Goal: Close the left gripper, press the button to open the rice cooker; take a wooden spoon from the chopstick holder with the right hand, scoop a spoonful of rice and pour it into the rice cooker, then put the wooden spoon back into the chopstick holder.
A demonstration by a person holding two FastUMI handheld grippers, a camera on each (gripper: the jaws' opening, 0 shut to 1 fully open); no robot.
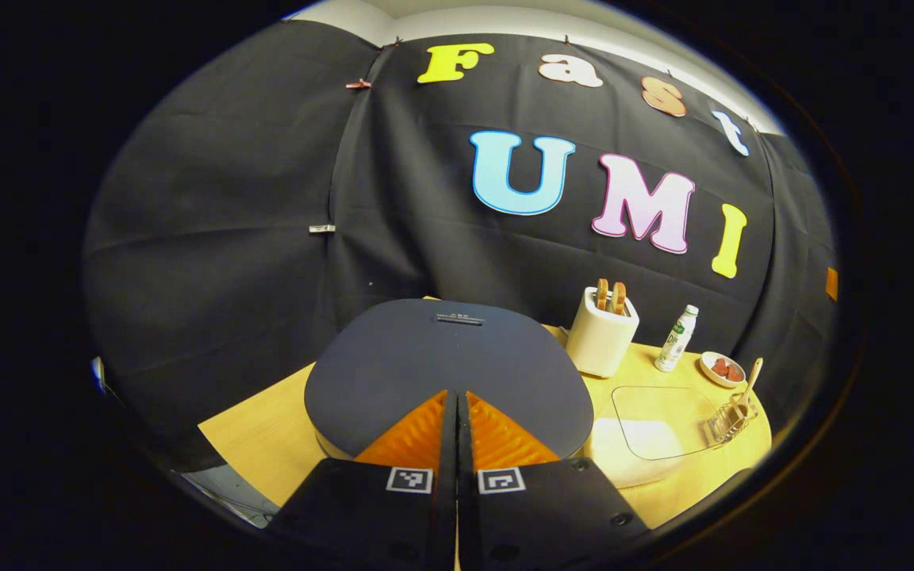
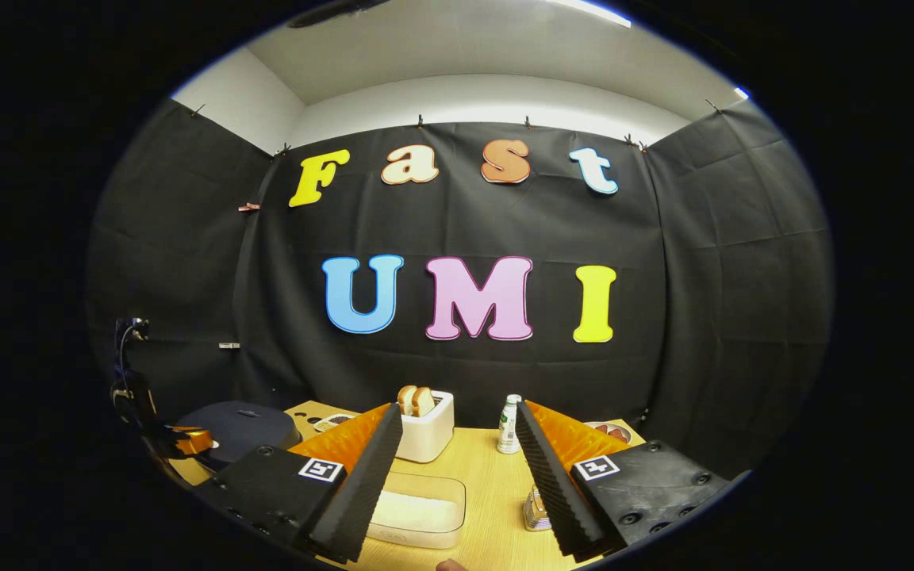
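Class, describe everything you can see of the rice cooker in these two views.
The rice cooker has a dark, matte, rounded lid with a small slot-like detail near its far edge, over a paler body. The lid is shut and lies flat. It stands on the wooden table, left of the white toaster. The left gripper, fingers together, hovers over its near edge; contact cannot be told. The right gripper view shows it at far left.

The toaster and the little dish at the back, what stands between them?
In the left gripper view, a small white bottle stands upright on the table between the toaster and the dish, touching neither.
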